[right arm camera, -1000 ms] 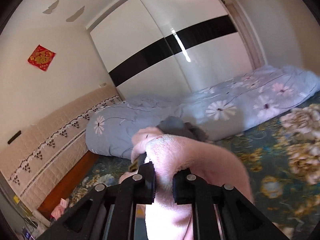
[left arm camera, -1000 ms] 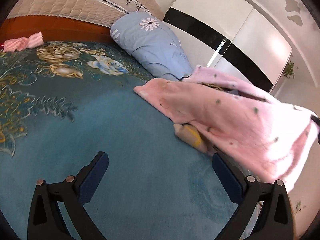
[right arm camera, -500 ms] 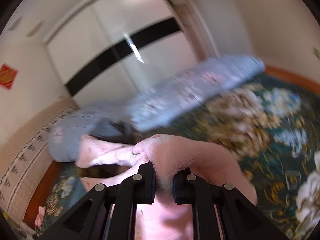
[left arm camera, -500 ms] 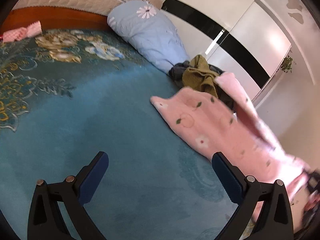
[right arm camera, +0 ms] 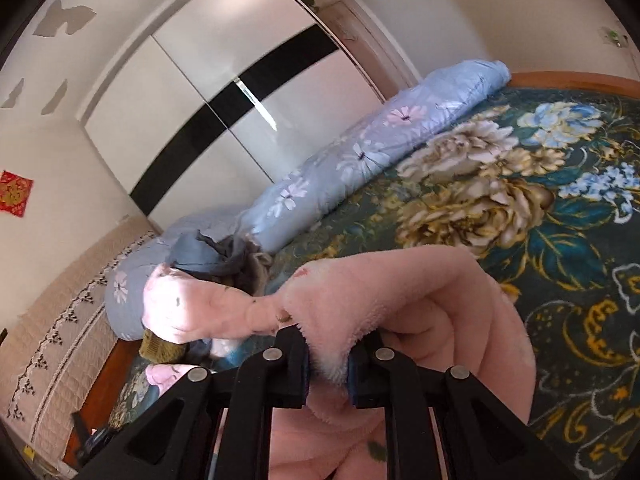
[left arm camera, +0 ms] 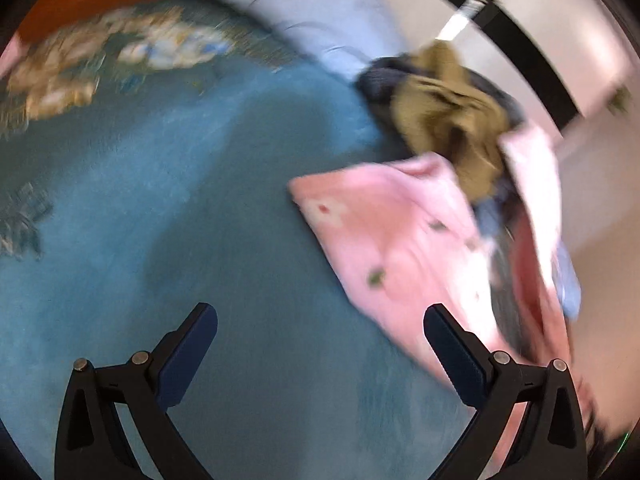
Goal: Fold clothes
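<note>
Pink fleece garment [right arm camera: 400,292] clamped at a bunched edge in right tool [right arm camera: 327,354], trailing across teal floral bed cover [left arm camera: 168,216]. Left tool [left arm camera: 320,344] spread wide and empty just above the cover, beside the garment. Beyond: olive and dark clothes pile [left arm camera: 444,108], then blue floral quilt roll [right arm camera: 372,148], white wardrobe [right arm camera: 224,64].

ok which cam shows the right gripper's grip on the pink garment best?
Right wrist: the right gripper is shut on a fold of the pink garment, sharp. Left wrist shows the garment blurred on the bed, not that grip.
</note>
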Demonstrator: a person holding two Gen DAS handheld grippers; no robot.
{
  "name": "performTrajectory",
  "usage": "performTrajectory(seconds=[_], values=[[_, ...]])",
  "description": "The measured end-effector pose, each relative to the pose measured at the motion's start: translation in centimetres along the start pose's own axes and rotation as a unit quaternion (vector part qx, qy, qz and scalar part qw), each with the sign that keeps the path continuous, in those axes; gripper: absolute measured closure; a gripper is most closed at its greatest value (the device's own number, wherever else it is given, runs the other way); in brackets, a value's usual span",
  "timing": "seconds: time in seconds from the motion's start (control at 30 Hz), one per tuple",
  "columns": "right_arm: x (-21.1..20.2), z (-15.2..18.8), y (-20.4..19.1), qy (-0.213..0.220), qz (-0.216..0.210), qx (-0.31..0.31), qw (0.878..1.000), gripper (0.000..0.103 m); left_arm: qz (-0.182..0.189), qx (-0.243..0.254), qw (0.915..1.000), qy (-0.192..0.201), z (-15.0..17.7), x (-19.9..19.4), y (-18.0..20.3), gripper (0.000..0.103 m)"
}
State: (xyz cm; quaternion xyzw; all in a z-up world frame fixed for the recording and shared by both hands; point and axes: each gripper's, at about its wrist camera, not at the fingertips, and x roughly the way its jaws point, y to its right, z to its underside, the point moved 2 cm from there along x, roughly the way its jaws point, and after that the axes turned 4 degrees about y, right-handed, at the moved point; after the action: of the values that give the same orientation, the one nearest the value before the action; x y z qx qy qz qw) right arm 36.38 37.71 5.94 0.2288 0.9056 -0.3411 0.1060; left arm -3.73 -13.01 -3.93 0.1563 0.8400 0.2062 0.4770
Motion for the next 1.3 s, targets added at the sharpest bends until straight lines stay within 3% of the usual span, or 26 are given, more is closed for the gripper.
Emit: performTrajectory(seconds=[0.1, 0.23, 0.33, 0.4, 0.47, 0.5, 0.57, 0.63, 0.8, 0.87, 0.93, 1.07, 1.1, 1.23, 1.3], values=[[0.1, 0.2, 0.0, 0.000, 0.000, -0.005, 1.000, 0.088, 0.015, -0.079, 0.9965, -0.019, -1.3, 3.0, -1.1, 0.002], [0.4, 0.4, 0.1, -0.003, -0.001, -0.004, 1.000, 0.087, 0.031, -0.111, 0.9934, 0.002, -2.2, 4.1, -0.8, 0.005], [0.7, 0.5, 0.1, -0.006, -0.002, -0.002, 1.000, 0.086, 0.071, -0.141, 0.9875, 0.001, -2.3, 4.4, -0.5, 0.031], [0.9, 0.6, 0.1, -0.009, -0.002, 0.000, 1.000, 0.086, 0.075, -0.144, 0.9865, -0.021, -1.7, 5.4, 0.1, 0.038], [1.1, 0.7, 0.2, -0.011, -0.002, 0.001, 1.000, 0.086, 0.070, -0.144, 0.9867, -0.029, -0.9, 5.8, 0.4, 0.056], [1.1, 0.8, 0.2, -0.011, -0.002, 0.001, 1.000, 0.086, 0.076, -0.157, 0.9844, -0.028, -0.6, 5.7, 0.4, 0.060], [1.1, 0.8, 0.1, -0.012, -0.003, -0.001, 1.000, 0.086, 0.086, -0.182, 0.9793, -0.025, 0.0, 5.5, 0.3, 0.083], [1.1, 0.8, 0.1, -0.012, -0.003, -0.001, 1.000, 0.086, 0.072, -0.178, 0.9814, -0.009, 0.0, 4.1, 0.6, 0.094], [0.9, 0.4, 0.2, -0.010, -0.014, 0.006, 1.000, 0.086, 0.080, -0.131, 0.9867, 0.054, -0.6, -3.1, 2.9, 0.096], [0.6, 0.3, -0.1, -0.011, -0.024, 0.007, 1.000, 0.086, 0.088, -0.105, 0.9865, 0.090, -0.9, -8.0, 3.3, 0.096], [0.2, 0.2, -0.6, -0.012, -0.036, 0.006, 0.999, 0.086, 0.090, -0.088, 0.9843, 0.124, -1.3, -12.2, 3.1, 0.097], [0.2, 0.8, -2.8, -0.041, -0.077, -0.010, 0.996, 0.086, 0.070, -0.068, 0.9732, 0.208, -1.7, -21.9, -1.1, 0.096], [0.4, 1.1, -3.5, -0.052, -0.086, -0.019, 0.995, 0.086, 0.062, -0.068, 0.9715, 0.219, -1.6, -22.8, -2.2, 0.096], [1.6, 3.3, -6.8, -0.105, -0.111, -0.081, 0.985, 0.085, -0.032, -0.074, 0.9739, 0.212, 0.2, -23.7, -9.4, 0.096], [2.4, 4.9, -8.3, -0.135, -0.120, -0.110, 0.977, 0.083, -0.069, -0.095, 0.9739, 0.194, 1.4, -22.7, -12.6, 0.096]])
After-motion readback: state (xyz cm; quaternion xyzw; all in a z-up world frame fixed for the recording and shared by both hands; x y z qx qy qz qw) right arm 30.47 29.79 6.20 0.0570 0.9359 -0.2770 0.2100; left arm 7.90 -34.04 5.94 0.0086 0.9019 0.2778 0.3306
